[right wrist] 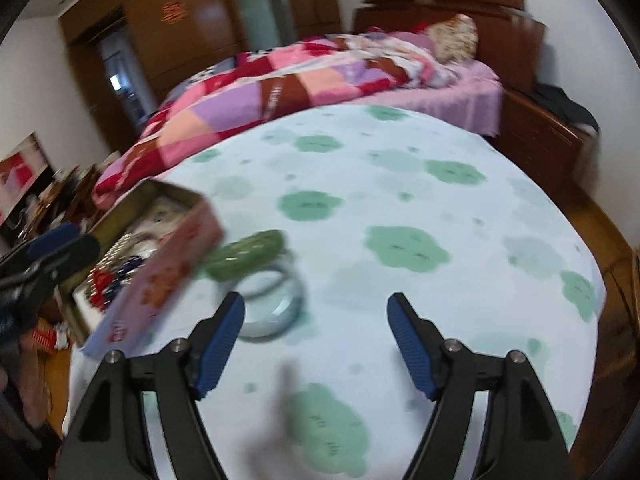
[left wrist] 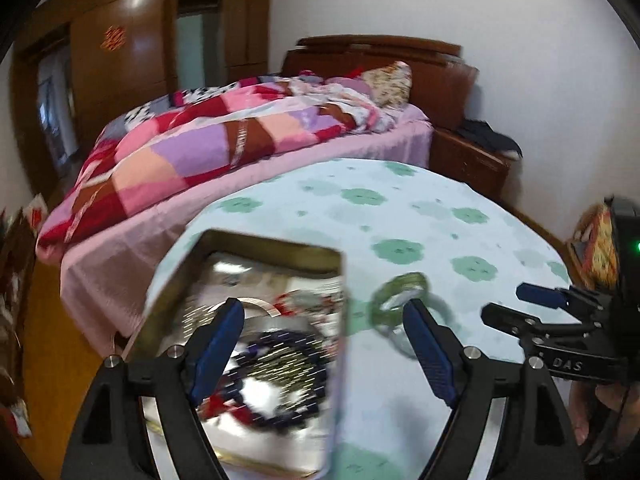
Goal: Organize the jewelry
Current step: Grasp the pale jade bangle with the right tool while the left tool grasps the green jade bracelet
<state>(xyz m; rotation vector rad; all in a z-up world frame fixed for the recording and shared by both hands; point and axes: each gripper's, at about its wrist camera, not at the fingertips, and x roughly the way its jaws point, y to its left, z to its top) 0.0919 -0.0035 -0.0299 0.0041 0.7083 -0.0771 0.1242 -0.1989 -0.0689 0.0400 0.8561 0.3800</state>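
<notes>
The open rectangular tin [left wrist: 256, 320] lies at the table's left edge, long axis running away from the cameras. Left gripper [left wrist: 324, 344] and right gripper [right wrist: 316, 340] are spread wide, empty. Beside the tin lie a green bangle [right wrist: 250, 254] and a pale bangle [right wrist: 276, 304]. Only the left view shows the dark bead bracelet [left wrist: 280, 376] inside.

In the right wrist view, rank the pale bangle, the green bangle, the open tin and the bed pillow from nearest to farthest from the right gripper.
From the right gripper:
1. Pale bangle, just beyond its left finger, on the tablecloth.
2. Green bangle, behind the pale one, overlapping it.
3. Open tin, farther left at the table edge.
4. Bed pillow, far back by the headboard.
</notes>
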